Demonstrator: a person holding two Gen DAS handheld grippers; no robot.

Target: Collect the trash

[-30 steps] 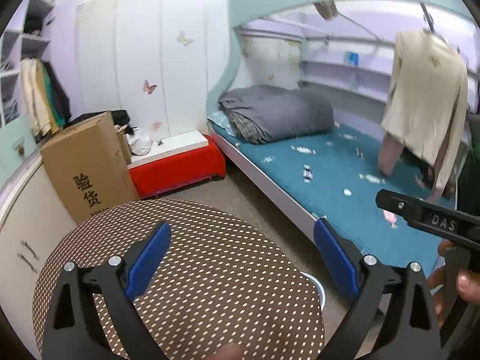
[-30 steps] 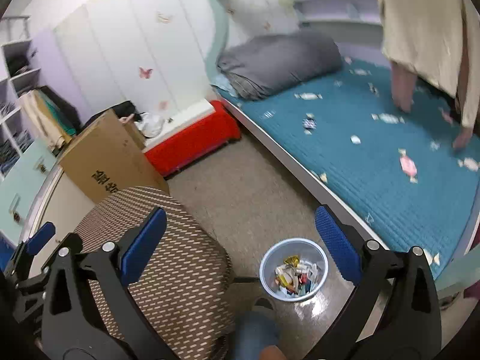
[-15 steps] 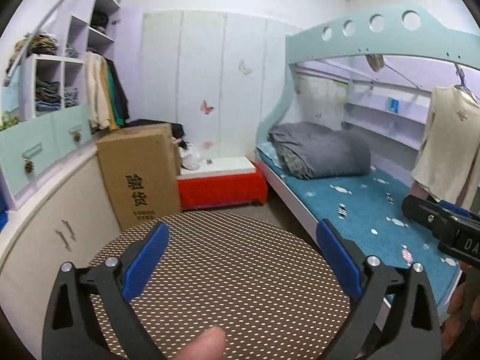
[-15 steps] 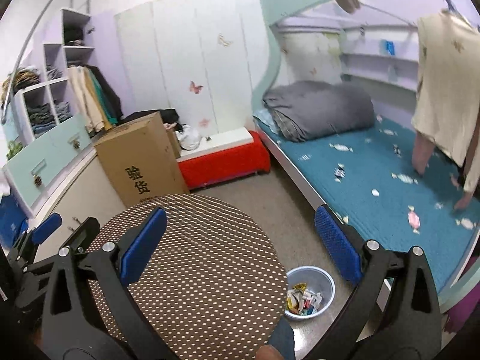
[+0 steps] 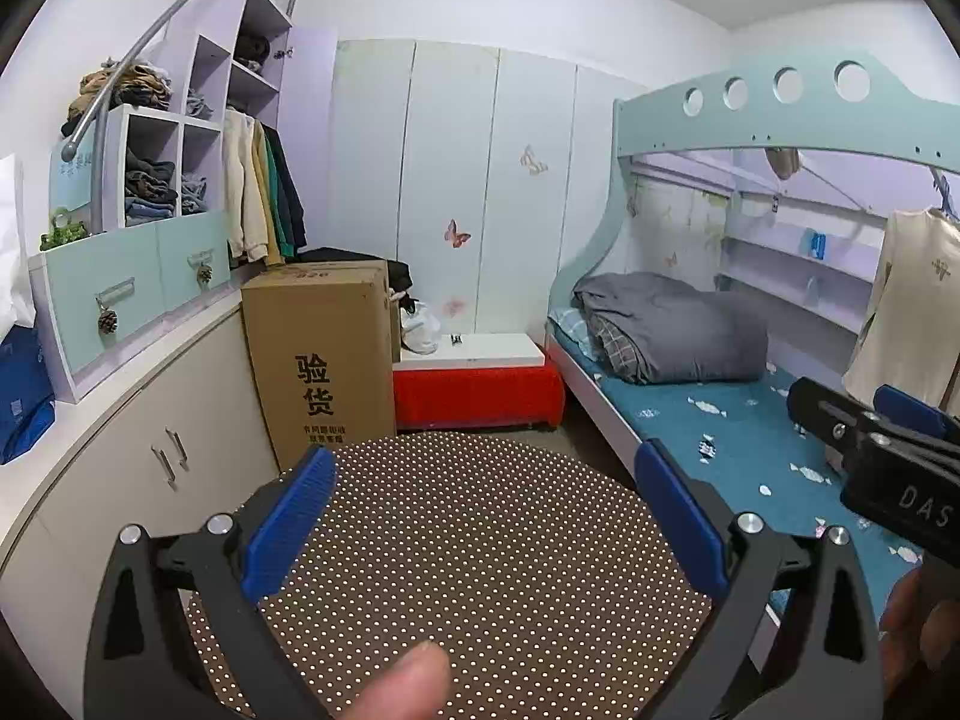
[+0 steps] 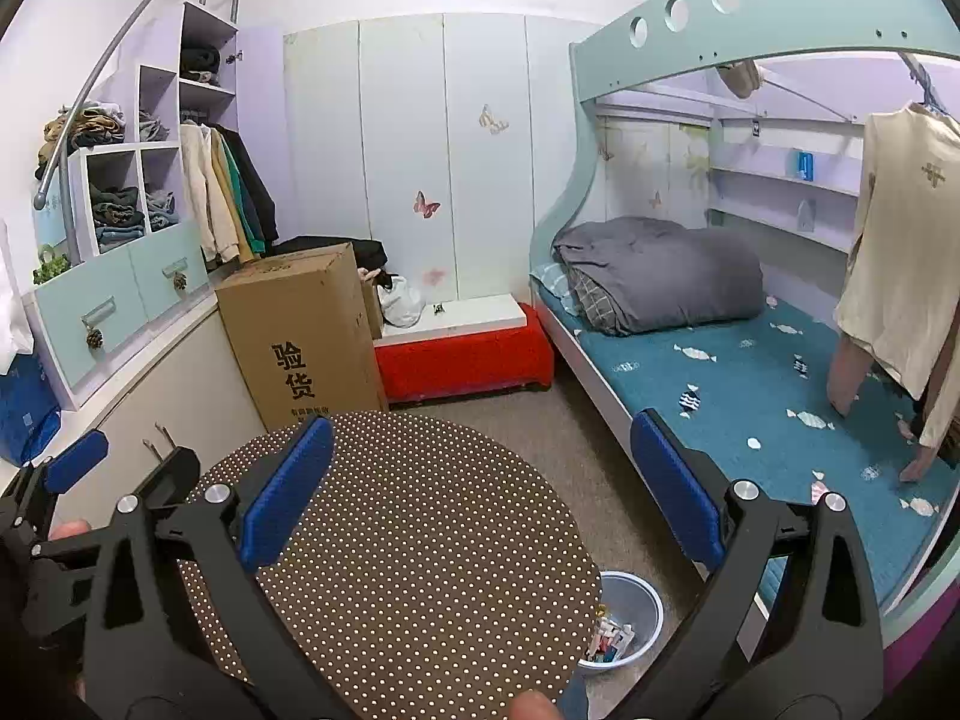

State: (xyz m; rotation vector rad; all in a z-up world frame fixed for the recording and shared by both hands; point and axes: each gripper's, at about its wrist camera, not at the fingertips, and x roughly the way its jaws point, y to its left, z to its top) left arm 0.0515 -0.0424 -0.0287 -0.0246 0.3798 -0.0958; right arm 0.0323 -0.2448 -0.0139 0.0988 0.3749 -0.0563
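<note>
The small candy-like wrappers lie scattered on the teal bedspread at the right of the right-wrist frame, with the pale blue plastic bin, already holding scraps, on the floor at lower centre. Both views have tilted up from the floor to the whole room within the last second. Left claw and right claw are spread wide, empty, above the brown dotted round bench. Likely a pause between pickups, with wrappers remaining.
</note>
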